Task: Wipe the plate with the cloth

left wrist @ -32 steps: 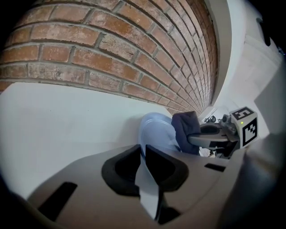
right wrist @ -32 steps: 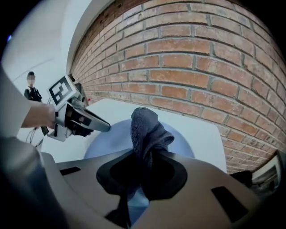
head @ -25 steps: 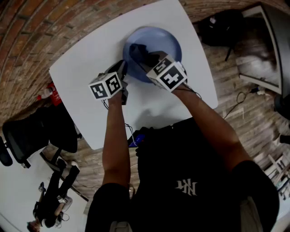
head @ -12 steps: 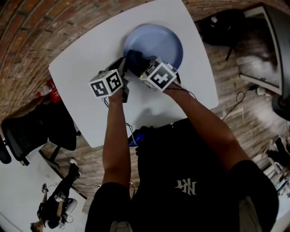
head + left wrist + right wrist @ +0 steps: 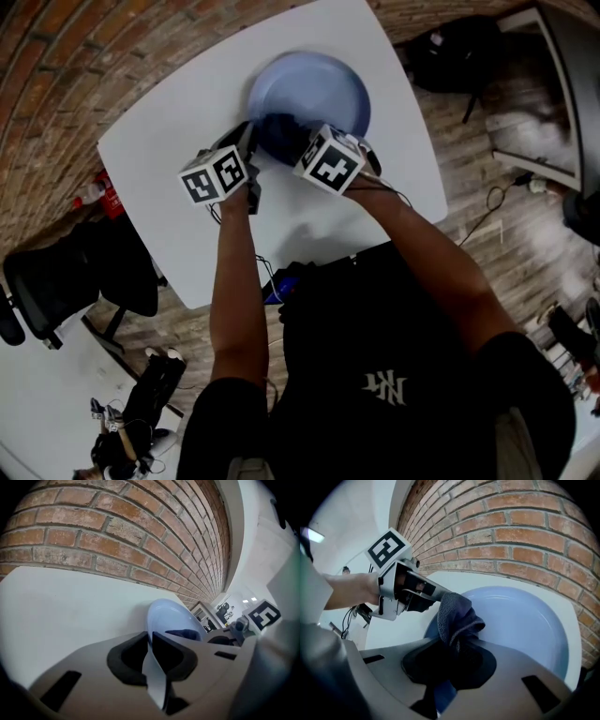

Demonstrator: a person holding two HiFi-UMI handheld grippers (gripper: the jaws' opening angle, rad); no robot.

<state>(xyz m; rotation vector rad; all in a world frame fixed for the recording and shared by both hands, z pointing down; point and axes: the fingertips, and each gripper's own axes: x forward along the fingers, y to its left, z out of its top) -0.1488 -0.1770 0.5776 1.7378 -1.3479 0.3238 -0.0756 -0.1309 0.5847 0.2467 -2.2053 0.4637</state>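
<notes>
Table (image 5: 178, 159), white and square, is standing against a brick wall (image 5: 56, 56), with wooden flooring (image 5: 469, 159) and a black office chair (image 5: 66, 272) showing around it. A pale blue plate (image 5: 319, 89) is lying on the table's far part. The left gripper (image 5: 151, 641) is pinching the plate's near rim, its jaws drawn almost together with only the thin edge between them. The right gripper (image 5: 452, 656) is clamping a dark blue cloth (image 5: 457, 616), jaws closed tight on the bunched fabric. The cloth is resting inside the plate at its near side, just beside the left gripper.
</notes>
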